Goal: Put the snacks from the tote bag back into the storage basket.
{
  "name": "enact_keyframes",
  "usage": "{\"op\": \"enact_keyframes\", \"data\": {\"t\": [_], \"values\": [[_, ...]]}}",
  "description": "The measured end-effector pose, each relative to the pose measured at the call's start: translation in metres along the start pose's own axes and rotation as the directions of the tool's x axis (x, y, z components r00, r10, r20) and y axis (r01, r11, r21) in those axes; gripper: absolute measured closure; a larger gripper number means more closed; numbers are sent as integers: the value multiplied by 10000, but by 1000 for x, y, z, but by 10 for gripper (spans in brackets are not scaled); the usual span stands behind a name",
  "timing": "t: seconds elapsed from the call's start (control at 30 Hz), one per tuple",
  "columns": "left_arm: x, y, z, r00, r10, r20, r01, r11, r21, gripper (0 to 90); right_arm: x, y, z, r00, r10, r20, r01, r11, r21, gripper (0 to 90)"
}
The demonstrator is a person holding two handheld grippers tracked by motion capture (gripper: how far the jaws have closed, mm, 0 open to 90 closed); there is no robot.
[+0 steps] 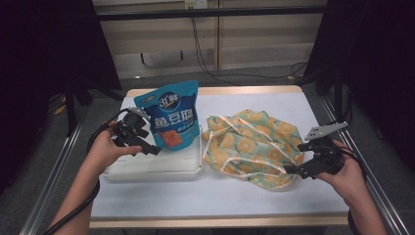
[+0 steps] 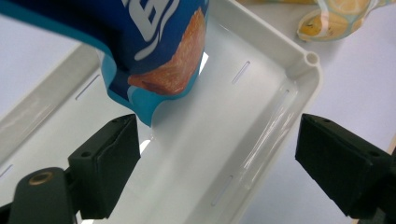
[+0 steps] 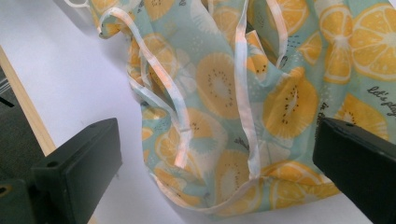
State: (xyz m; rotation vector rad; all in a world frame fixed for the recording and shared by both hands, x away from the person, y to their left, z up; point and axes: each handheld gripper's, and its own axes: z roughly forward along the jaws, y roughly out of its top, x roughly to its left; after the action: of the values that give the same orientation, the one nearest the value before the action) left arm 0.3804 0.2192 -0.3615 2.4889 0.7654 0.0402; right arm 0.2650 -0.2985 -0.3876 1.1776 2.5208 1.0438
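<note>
A white tray (image 1: 151, 169) sits on the left part of the table (image 1: 205, 196). A blue snack pouch (image 1: 170, 115) stands up in the tray, toward its far right side. The pouch has white letters and an orange picture on the front.

The left gripper (image 1: 142, 142) is in the person's left hand (image 1: 105, 152), just left of the pouch. It points at the low part of the pouch. In the left gripper view its two black jaws stand wide apart, with nothing pinched between them. The bottom corner of the pouch (image 2: 154, 60) hangs just above the left jaw, over the white floor of the tray (image 2: 261, 88). I cannot tell if that corner touches the jaw.

A cloth bag (image 1: 254, 147) lies crumpled on the table, right of the tray and close to it. It is light green with orange fruit slices printed on it and pale straps.

The right gripper (image 1: 301, 159) is in the person's right hand (image 1: 350, 176), at the near right edge of the bag. In the right gripper view its jaws are wide apart too. The bag (image 3: 261, 102) and its straps lie between and beyond them, but the jaws do not squeeze the cloth.
</note>
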Motion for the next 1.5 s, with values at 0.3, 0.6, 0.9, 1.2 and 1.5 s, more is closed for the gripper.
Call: {"op": "enact_keyframes", "data": {"t": [0.3,0.6,0.9,1.2,1.5], "values": [[-2,-11,6,9997,-201,127,204,9995,-254,138,0,0,0,10000,17,-66,-17,10000,-19,10],[-3,-17,15,9996,-95,263,105,9992,-384,138,0,0,-2,10000,-7,-1,7,10000,0,9],[-5,-21,22,9989,102,465,-78,9987,-509,135,0,-1,-2,10000,11,-36,-11,10000,3,9],[-10,-27,34,9975,-404,572,458,9941,-980,134,0,0,-2,10000,2,-3,-2,10000,20,10],[-11,-31,41,9967,-490,648,559,9923,-1108,130,0,0,-2,10000,5,4,-5,10000,39,10]]}}
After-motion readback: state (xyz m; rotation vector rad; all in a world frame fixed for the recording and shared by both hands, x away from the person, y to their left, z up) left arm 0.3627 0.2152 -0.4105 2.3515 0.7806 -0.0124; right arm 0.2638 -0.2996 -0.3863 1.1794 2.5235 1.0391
